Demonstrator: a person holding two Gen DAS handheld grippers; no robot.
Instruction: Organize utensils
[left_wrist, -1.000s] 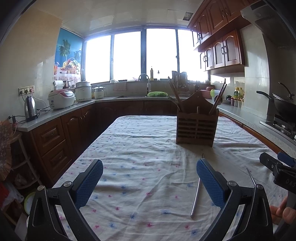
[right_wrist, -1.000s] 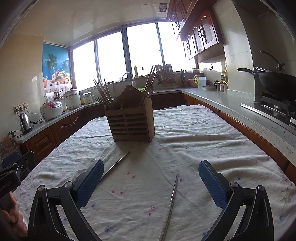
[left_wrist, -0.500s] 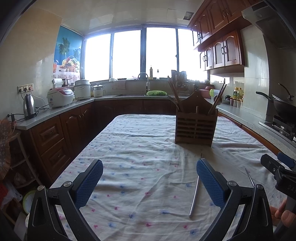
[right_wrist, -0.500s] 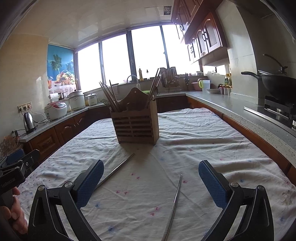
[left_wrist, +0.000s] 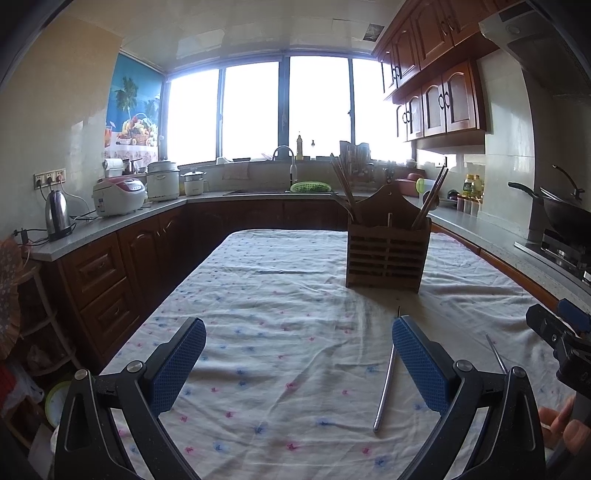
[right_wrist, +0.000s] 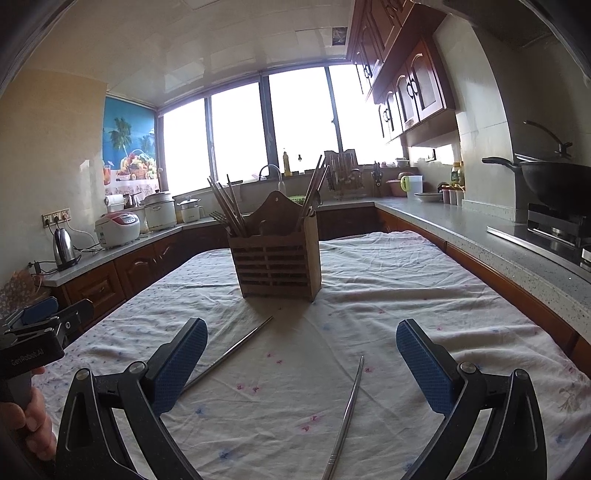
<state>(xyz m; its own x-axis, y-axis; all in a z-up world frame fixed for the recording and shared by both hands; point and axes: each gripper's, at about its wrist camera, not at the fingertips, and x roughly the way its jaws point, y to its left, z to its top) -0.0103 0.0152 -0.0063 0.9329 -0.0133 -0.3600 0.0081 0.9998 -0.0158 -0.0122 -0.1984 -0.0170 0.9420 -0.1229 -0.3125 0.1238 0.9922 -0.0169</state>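
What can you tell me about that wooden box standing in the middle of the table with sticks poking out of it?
The brown slatted wooden utensil holder stands upright on the white flower-dotted tablecloth, beyond both open grippers. Its front has horizontal slots, and its back board rises to an arched peak with a small hanging hole. Dark wooden chopsticks lean out of its left side, and a few more lean from the right. Nothing else touches it; two metal chopsticks lie loose on the cloth in front.

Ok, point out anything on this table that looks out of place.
Two metal chopsticks lie loose on the tablecloth, splayed apart at different angles, while the others stand in the wooden holder. Nothing looks spilled or broken.
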